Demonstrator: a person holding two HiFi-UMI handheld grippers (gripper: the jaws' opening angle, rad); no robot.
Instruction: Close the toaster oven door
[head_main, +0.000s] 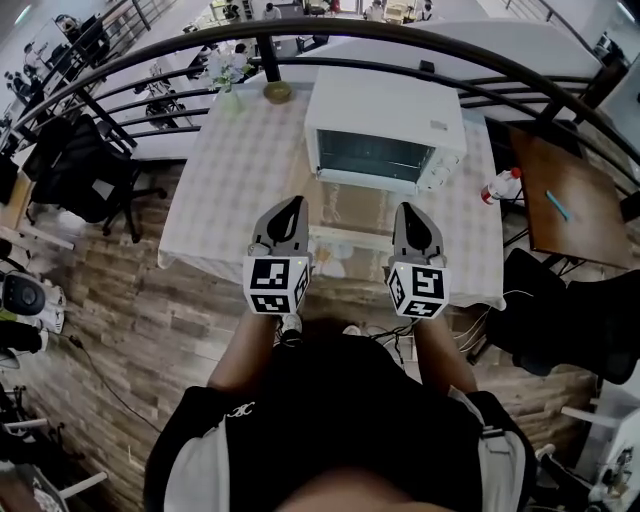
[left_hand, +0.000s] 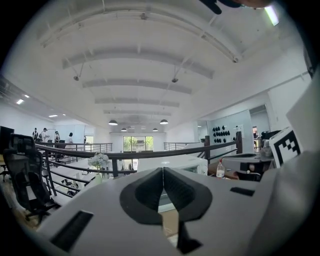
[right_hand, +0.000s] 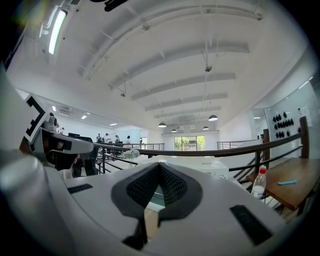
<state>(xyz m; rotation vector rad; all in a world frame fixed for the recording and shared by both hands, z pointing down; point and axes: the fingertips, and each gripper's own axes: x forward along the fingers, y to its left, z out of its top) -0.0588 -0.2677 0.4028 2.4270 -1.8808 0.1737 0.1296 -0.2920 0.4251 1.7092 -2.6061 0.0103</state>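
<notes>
Head view, checked tablecloth (head_main: 238, 200), curved railing (head_main: 400, 31), plank floor (head_main: 150, 300), left gripper (head_main: 293, 204), right gripper (head_main: 408, 209), fingers (left_hand: 149, 189) all together.

From above, my left gripper (head_main: 290, 203) and right gripper (head_main: 408, 208) cover the front corners of the toaster oven's (head_main: 385, 130) lowered door (head_main: 355, 212). They also hide two stretches of the counter's (head_main: 220, 200) edge nearest me. Looking along either gripper, its own body blocks the toaster oven's lower half, and the door shows only as a sliver under the jaw tips. The toaster oven's knobs (head_main: 445, 165) are too small to read, and so is the label of the bottle (head_main: 500, 186) to its right. I cannot identify the round thing (head_main: 277, 92) behind its left corner.
</notes>
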